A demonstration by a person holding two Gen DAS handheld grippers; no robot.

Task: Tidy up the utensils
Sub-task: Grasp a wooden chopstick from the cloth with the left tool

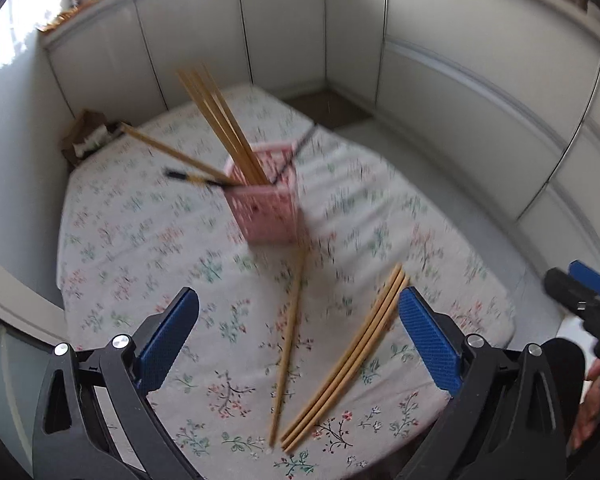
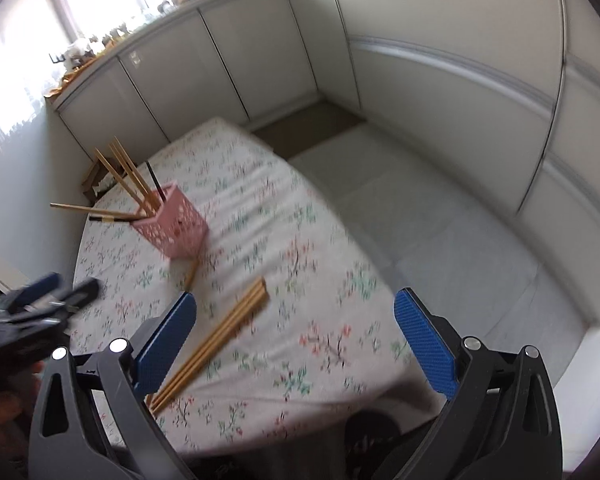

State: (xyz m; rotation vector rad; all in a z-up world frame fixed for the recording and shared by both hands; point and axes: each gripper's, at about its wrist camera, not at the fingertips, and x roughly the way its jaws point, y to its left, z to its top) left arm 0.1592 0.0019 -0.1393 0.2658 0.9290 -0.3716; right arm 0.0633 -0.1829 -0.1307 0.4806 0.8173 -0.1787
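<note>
the pink basket (image 1: 266,204) stands on the floral-clothed counter (image 1: 140,240), chopsticks upright in it. nearer than the basket lie a single chopstick (image 1: 290,340) and a bundle of chopsticks (image 1: 352,356). left gripper (image 1: 298,334) and right gripper (image 2: 296,344) both gape, released and empty.

a basket (image 1: 268,204) stood on the table (image 1: 140,240) with chopsticks (image 1: 220,120) upright in it; nearer, a bundle of three chopsticks (image 1: 348,360) lay right of a single chopstick (image 1: 288,344).
</note>
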